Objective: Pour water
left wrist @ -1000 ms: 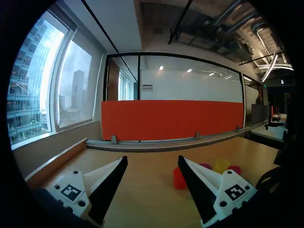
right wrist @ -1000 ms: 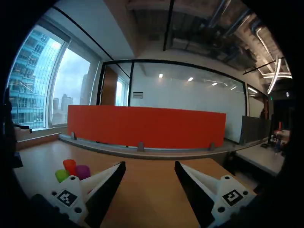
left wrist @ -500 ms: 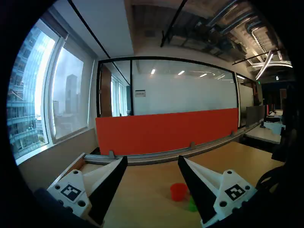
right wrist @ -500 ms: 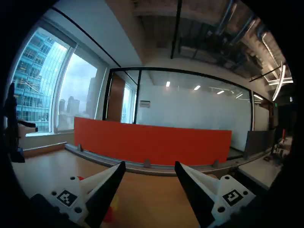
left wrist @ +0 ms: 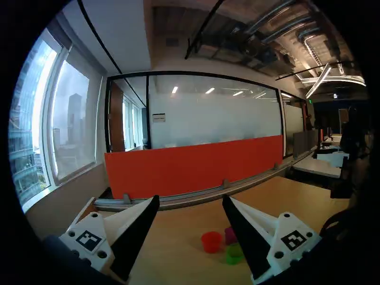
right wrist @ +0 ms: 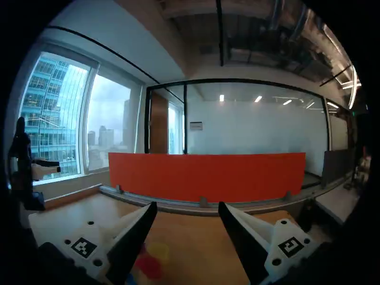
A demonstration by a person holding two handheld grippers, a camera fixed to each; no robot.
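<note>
My left gripper (left wrist: 190, 199) hangs open above the wooden table (left wrist: 180, 247) with nothing between its fingers. Low between those fingers stand small cups: a red cup (left wrist: 211, 241), a purple cup (left wrist: 230, 234) partly behind the right finger, and a green cup (left wrist: 233, 254) nearest to me. My right gripper (right wrist: 186, 205) is open too and holds nothing. Just below its left finger, blurred, lie a red cup (right wrist: 149, 267) and a yellow cup (right wrist: 159, 250). Both grippers are well above and short of the cups.
An orange partition (left wrist: 190, 164) on a grey rail runs along the table's far edge, with a glass wall behind it. Large windows (right wrist: 57, 133) are on the left. A dark and white object (right wrist: 23, 171) sits at the left edge of the right gripper view; I cannot tell what it is.
In the left gripper view the red cup slid leftward from beside the right finger, and green and purple cups came into sight. In the right gripper view the cups moved from left of the left finger to below it.
</note>
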